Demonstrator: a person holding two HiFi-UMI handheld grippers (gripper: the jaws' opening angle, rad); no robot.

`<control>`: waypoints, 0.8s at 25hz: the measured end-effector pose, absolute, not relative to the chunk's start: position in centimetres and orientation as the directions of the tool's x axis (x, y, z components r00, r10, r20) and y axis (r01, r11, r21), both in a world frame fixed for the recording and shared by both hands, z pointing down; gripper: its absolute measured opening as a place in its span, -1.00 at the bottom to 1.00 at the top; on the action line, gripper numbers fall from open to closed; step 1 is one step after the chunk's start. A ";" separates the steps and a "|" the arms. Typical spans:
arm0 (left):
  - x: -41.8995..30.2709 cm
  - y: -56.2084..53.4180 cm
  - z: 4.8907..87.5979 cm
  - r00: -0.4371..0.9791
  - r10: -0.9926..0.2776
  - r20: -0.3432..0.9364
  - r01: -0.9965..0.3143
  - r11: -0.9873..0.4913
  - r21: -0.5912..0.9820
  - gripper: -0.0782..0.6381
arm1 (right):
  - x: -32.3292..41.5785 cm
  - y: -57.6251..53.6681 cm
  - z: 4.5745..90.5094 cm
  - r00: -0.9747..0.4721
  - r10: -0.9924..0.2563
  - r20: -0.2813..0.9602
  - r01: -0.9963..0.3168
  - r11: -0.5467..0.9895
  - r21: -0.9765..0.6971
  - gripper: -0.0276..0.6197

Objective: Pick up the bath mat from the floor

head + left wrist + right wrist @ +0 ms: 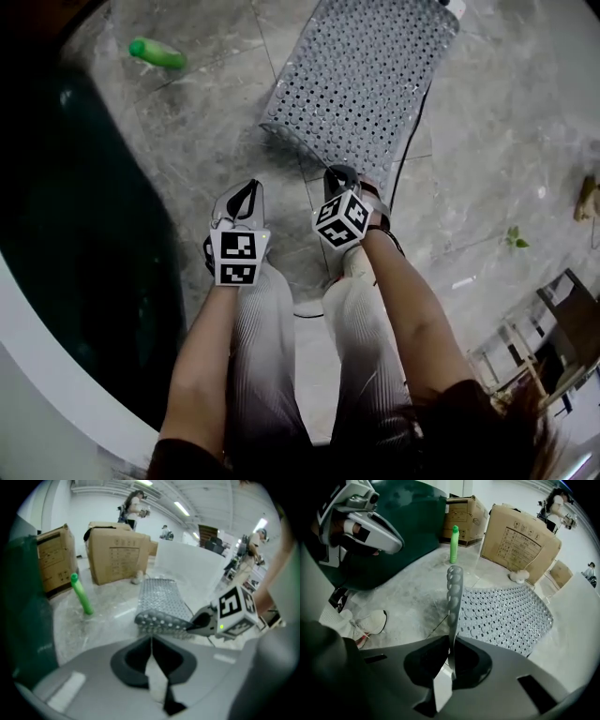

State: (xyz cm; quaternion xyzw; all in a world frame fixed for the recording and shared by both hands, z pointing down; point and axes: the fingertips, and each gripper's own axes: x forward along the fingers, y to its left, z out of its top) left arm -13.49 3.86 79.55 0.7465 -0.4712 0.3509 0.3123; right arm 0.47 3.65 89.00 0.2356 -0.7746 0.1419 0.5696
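Note:
The grey perforated bath mat [361, 80] lies on the marble floor ahead of me, its near edge lifted. My right gripper [339, 176] is shut on that near edge. In the right gripper view the edge stands up as a thin fold [453, 592] between the closed jaws [452, 641], and the rest of the mat [506, 616] spreads out to the right. My left gripper [246, 194] hangs just left of the right one, short of the mat. Its jaws [151, 641] are shut with nothing between them. From there I see the raised mat edge [161, 618] and the right gripper's marker cube [234, 611].
A green bottle [157, 53] lies on the floor at the far left. A dark green tub [75, 234] with a white rim fills the left side. Cardboard boxes [117, 550] stand behind the mat. A black cable [412, 131] runs along the mat's right side. My shoe [370, 623] is near.

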 end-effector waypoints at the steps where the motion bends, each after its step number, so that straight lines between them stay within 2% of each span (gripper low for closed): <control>1: -13.4 3.6 78.9 0.311 -0.484 0.818 -0.921 -0.365 0.135 -0.74 | 0.5 3.4 88.1 -0.242 -0.207 0.948 -0.534 0.844 0.048 -0.87; 20: -12.4 -2.7 63.3 0.329 -0.521 0.787 -0.912 -0.391 0.122 -0.75 | 3.4 -3.4 70.5 -0.246 -0.317 0.916 -0.583 0.803 0.121 -0.88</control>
